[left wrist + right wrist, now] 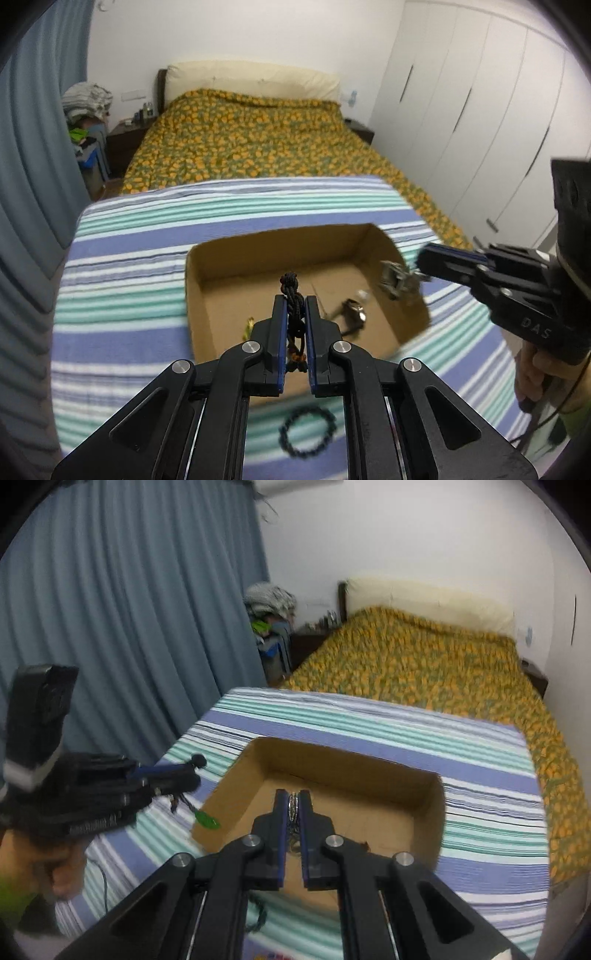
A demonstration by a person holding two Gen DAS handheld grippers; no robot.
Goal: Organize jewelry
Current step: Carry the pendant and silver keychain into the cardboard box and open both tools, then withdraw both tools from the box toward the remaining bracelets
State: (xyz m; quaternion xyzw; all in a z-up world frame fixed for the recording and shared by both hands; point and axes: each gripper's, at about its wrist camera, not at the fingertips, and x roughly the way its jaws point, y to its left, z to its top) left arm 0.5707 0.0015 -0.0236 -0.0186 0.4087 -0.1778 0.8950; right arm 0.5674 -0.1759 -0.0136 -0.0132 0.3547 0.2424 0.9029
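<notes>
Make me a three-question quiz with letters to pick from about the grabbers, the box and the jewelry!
1. Where does the black bead bracelet lie?
A. in the box
B. on the striped cloth
C. on the bed

2. What colour is the cord necklace in the left gripper?
A. black
B. white
C. pink

3. How is the right gripper?
A. wide open
B. empty
C. shut on a silver bracelet

Answers: 1 B, it lies on the striped cloth, outside the cardboard box. 2 A, the knotted cord is black. 3 C, metal links sit pinched between its fingers.
</notes>
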